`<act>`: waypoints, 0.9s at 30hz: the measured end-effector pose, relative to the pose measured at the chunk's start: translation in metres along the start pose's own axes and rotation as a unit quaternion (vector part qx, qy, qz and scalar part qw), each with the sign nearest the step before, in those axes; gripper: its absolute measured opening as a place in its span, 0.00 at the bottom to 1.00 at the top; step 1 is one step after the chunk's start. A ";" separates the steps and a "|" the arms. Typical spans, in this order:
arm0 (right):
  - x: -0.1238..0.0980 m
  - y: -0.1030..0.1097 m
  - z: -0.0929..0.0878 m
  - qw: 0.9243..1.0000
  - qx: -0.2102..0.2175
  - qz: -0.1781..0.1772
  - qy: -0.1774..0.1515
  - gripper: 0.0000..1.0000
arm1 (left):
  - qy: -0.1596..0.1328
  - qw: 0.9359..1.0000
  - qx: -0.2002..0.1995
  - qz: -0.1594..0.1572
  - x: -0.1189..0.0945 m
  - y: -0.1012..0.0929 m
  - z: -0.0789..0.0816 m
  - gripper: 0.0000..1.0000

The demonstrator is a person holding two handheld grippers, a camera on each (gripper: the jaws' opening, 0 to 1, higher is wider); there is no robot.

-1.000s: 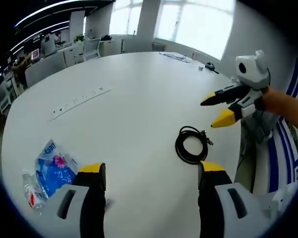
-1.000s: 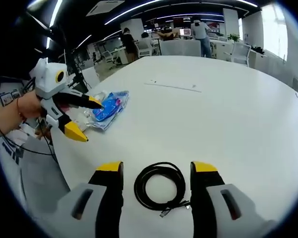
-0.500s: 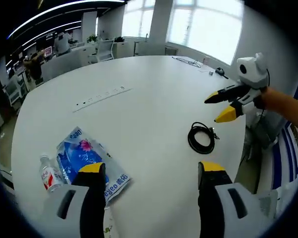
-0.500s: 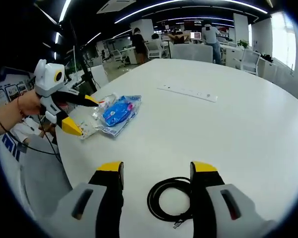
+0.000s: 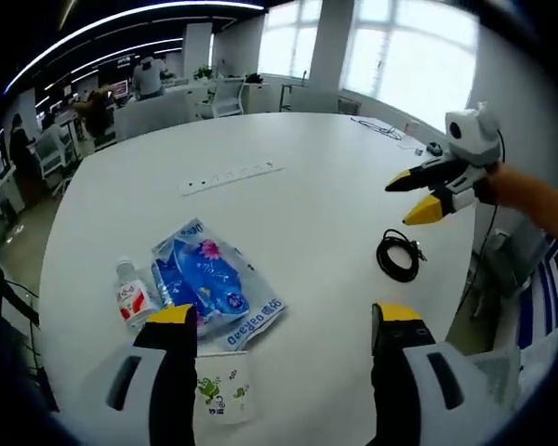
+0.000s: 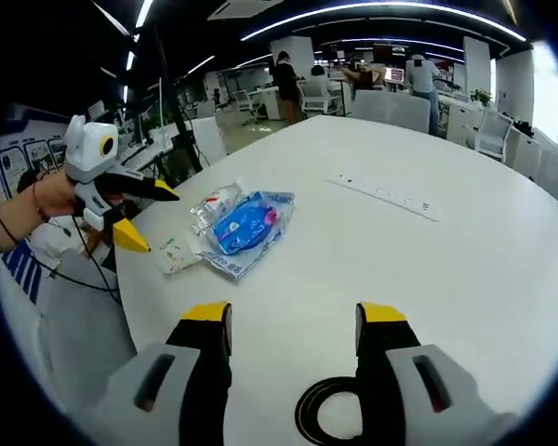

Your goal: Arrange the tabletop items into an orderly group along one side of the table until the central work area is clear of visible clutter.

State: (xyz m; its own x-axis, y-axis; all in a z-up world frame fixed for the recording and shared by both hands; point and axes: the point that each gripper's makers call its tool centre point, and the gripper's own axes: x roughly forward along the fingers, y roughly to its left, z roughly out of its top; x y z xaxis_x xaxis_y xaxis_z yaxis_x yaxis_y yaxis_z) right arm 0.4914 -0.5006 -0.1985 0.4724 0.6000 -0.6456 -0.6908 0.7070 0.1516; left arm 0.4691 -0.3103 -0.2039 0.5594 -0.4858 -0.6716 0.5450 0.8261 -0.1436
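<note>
- Your left gripper point(image 5: 281, 321) is open and empty, its jaws spread wide. Just ahead of its left jaw lie the blue bag point(image 5: 205, 283) and the small bottle point(image 5: 131, 299), touching each other, with a white packet point(image 5: 220, 397) between the jaws, right under the gripper.
- Your right gripper point(image 6: 293, 321) is also open and holds nothing. The black cable point(image 6: 335, 416), coiled, sits between its jaws and very close to the camera, partly cut off at the bottom of the right gripper view.
- The bag, bottle and packet already sit together near one edge of the desk point(image 5: 288, 214); the cable lies well apart from them. Judging from this, the cable is the piece to bring over.
- Come down over the coil with the right gripper and pinch several loops at once, or it will likely unwind as you lift.
- Set it just beside the bag rather than on top of it.
- Leave the white strip point(image 5: 231, 175) farther ahead alone; it looks fixed to the desk.
</note>
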 end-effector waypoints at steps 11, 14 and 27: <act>0.031 0.018 0.022 0.999 -0.031 0.031 0.009 0.52 | -0.010 0.999 -0.032 0.039 -0.027 0.035 -0.012 0.78; 0.039 0.023 0.029 0.998 -0.038 0.041 0.008 0.52 | -0.010 0.998 -0.038 0.046 -0.031 0.042 -0.016 0.78; 0.078 0.036 0.051 0.995 -0.071 0.073 0.020 0.50 | -0.014 0.996 -0.065 0.066 -0.042 0.066 -0.028 0.78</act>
State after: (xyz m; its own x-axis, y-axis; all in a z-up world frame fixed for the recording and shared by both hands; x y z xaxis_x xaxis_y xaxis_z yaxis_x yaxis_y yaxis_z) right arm 0.5312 -0.4088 -0.2048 0.3419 0.6745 -0.6543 -0.8218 0.5523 0.1399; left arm 0.4639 -0.2277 -0.2059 0.6388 -0.3763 -0.6711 0.3803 0.9127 -0.1497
